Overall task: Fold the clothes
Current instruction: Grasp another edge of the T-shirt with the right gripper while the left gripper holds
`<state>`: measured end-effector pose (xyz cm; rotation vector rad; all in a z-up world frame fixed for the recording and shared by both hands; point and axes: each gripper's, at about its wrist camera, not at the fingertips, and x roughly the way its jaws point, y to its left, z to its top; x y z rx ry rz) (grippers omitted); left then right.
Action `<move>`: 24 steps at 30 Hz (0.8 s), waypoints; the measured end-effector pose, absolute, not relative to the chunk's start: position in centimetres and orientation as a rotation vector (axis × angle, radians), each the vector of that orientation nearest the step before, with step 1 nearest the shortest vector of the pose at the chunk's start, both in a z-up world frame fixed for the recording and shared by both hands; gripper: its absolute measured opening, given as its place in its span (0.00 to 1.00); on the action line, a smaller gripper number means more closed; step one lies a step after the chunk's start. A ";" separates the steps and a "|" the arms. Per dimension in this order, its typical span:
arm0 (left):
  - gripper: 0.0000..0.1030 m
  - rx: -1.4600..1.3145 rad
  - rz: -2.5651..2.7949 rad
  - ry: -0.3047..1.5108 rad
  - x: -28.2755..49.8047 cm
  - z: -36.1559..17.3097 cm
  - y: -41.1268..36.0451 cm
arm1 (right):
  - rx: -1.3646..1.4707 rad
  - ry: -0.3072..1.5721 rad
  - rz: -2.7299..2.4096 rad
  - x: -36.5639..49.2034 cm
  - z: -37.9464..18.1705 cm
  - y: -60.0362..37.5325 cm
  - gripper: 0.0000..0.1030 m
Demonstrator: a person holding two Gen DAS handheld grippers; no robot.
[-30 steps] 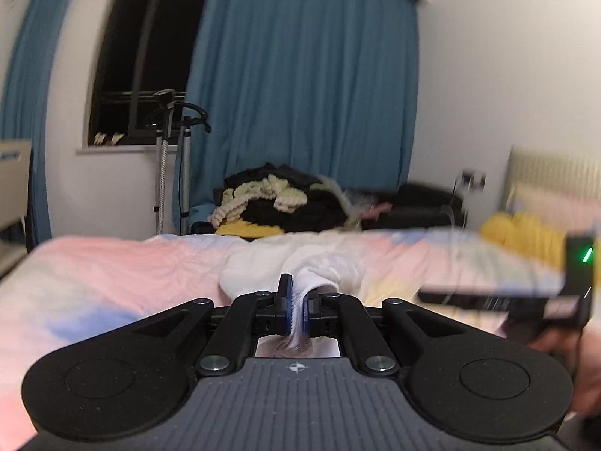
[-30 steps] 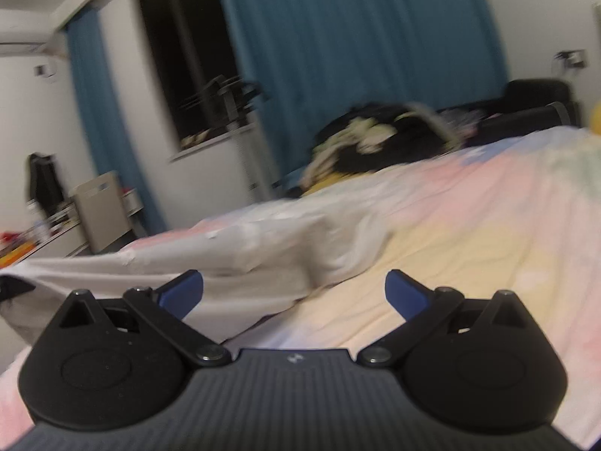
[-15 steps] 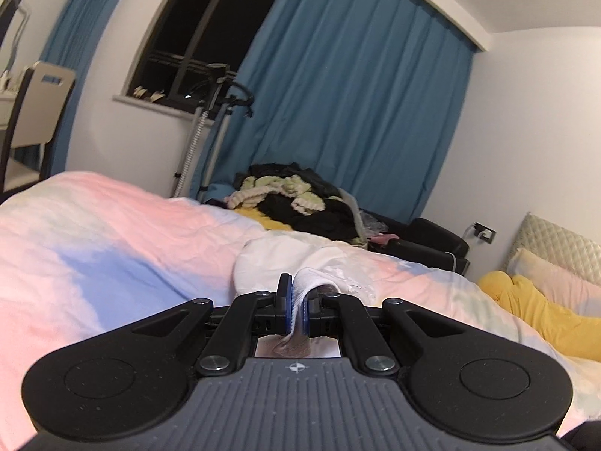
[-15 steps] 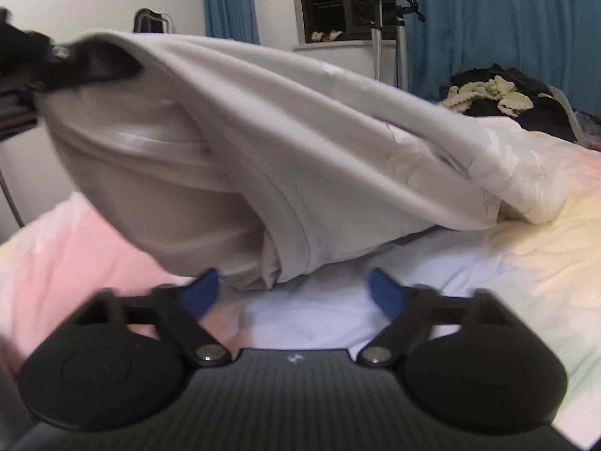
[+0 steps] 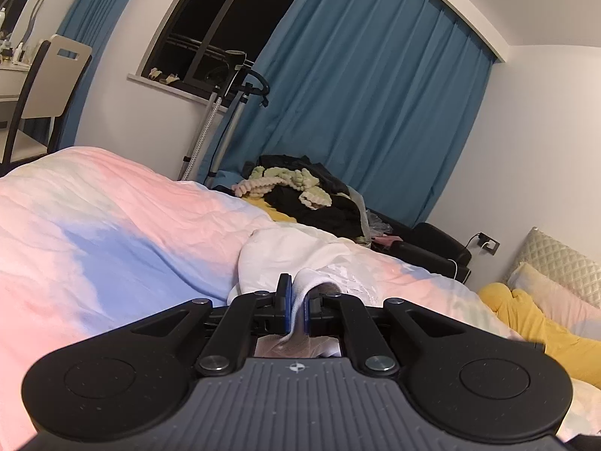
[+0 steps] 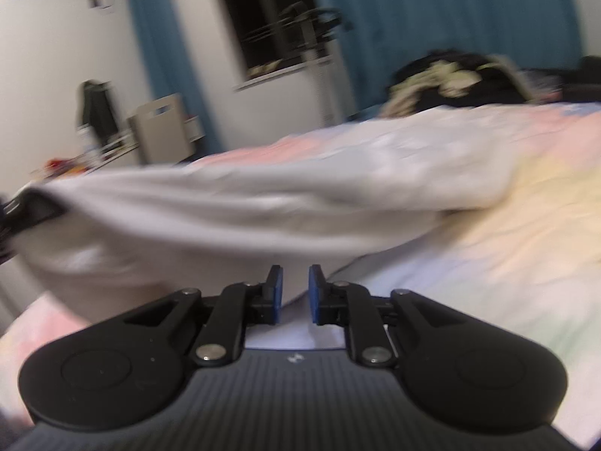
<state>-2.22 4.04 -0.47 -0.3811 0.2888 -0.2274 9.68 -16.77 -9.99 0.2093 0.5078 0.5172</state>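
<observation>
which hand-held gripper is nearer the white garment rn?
Left. The left hand-held gripper is shut on the white garment; the right hand-held gripper is closing just under its hanging edge, nothing visibly between its pads.

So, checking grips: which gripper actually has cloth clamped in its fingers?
The left gripper: white garment pinched between its fingers. The right gripper is closing on nothing.

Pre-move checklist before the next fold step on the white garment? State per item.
1. Left gripper clamped on white garment: ok, a fabric edge sits between the pads.
2. Right gripper has fabric: not ok, jaws are closing with nothing visibly between them.
3. Garment lifted off bed cover on the held side: ok.
4. Far end of the garment free of wrinkles: cannot tell, right view is blurred.
5. Pile of dark clothes apart from the garment: ok.
</observation>
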 end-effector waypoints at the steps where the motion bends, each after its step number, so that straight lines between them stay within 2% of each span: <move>1: 0.07 -0.382 -0.227 0.289 -2.2 -0.5 4.1 | 0.191 0.518 0.548 9.7 -10.1 -16.2 0.29; 2: 0.07 -0.384 -0.227 0.290 -2.2 -0.5 4.1 | 0.171 0.525 0.571 9.6 -10.1 -15.6 0.39; 4: 0.07 -0.395 -0.230 0.293 -2.0 -0.5 4.1 | 0.157 0.531 0.597 9.6 -10.2 -14.8 0.45; 9: 0.07 -0.389 -0.221 0.289 -1.9 -0.6 3.9 | 0.145 0.555 0.523 11.4 -11.0 -14.4 0.44; 12: 0.07 -0.386 -0.203 0.328 -1.5 -0.9 3.7 | 0.171 0.616 0.467 12.0 -11.8 -15.0 0.26; 14: 0.07 -0.386 -0.181 0.353 -1.3 -1.1 3.7 | 0.188 0.602 0.418 11.7 -11.5 -15.8 0.08; 17: 0.08 -0.388 -0.153 0.367 -1.2 -1.3 3.9 | 0.191 0.532 0.377 10.6 -9.4 -17.2 0.03; 24: 0.08 -0.431 -0.194 0.336 -1.3 -1.0 4.3 | 0.349 0.411 0.507 7.2 -4.4 -22.2 0.01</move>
